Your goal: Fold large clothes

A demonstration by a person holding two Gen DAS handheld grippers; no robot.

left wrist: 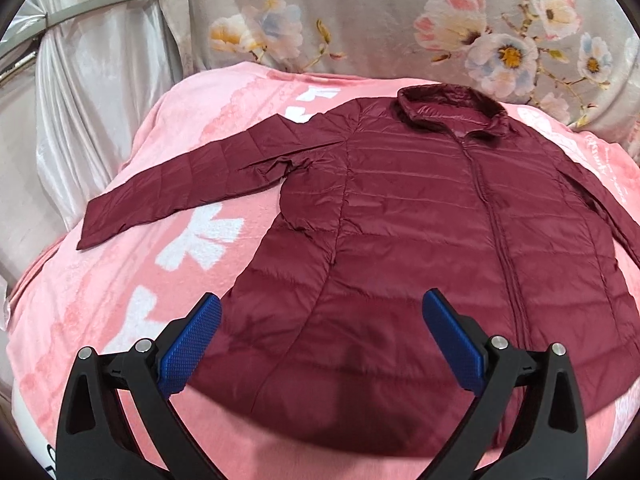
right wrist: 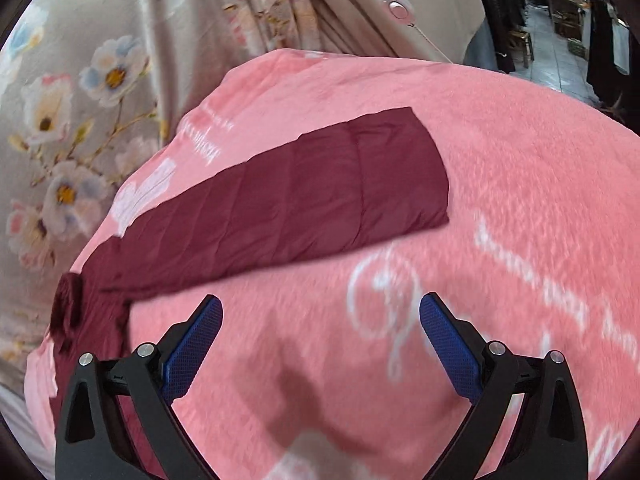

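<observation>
A dark red quilted jacket (left wrist: 420, 216) lies flat and zipped on a pink blanket (left wrist: 132, 280), collar (left wrist: 448, 110) at the far side. Its left sleeve (left wrist: 180, 188) stretches out to the left. My left gripper (left wrist: 322, 304) hovers open above the jacket's lower hem, nothing between its blue pads (left wrist: 192, 344). In the right wrist view the other sleeve (right wrist: 304, 196) lies straight across the blanket (right wrist: 520, 168), cuff toward the right. My right gripper (right wrist: 320, 308) is open over bare blanket, just short of that sleeve.
A grey floral cloth (left wrist: 400, 20) hangs behind the blanket, with pale satin fabric (left wrist: 100, 80) at the left. In the right wrist view a beige curtain (right wrist: 352, 12) and a shop aisle (right wrist: 560, 40) show at the far right. White lettering (right wrist: 540, 280) marks the blanket.
</observation>
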